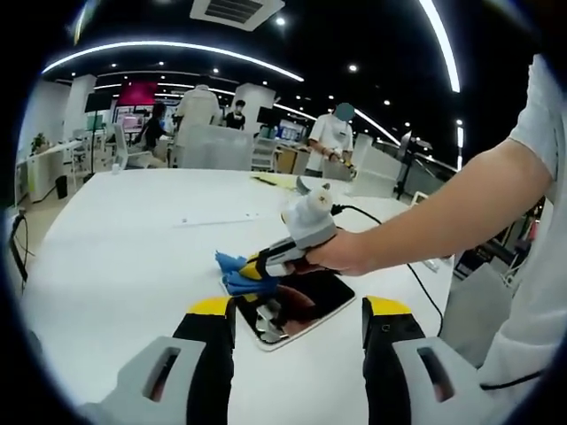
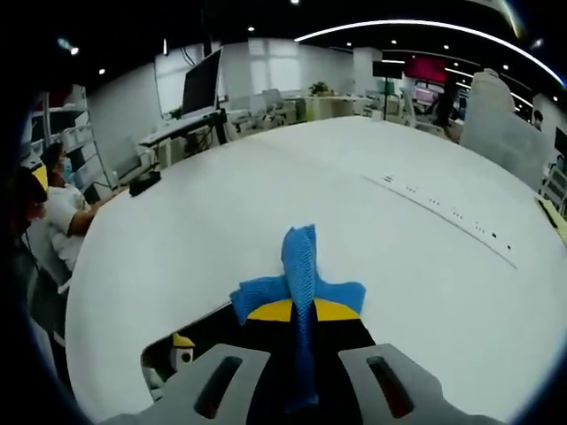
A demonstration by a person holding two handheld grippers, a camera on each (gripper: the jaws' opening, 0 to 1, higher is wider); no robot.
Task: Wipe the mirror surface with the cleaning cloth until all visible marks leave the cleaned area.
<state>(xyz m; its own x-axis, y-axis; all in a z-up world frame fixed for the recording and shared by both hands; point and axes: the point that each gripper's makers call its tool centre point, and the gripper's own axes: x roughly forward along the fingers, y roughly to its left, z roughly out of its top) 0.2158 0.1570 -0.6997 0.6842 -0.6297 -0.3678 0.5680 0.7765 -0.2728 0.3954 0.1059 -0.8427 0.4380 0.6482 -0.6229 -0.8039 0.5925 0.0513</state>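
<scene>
One white table (image 1: 115, 257) under ceiling lights (image 1: 177, 46)

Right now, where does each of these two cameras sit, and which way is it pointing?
Left gripper view: rides the left gripper, looks across the white table at the mirror; the person's hand and the right gripper show.
Right gripper view: rides the right gripper, looks over the table toward desks; its jaws pinch the blue cloth.
Both share the cloth, mirror and table.
</scene>
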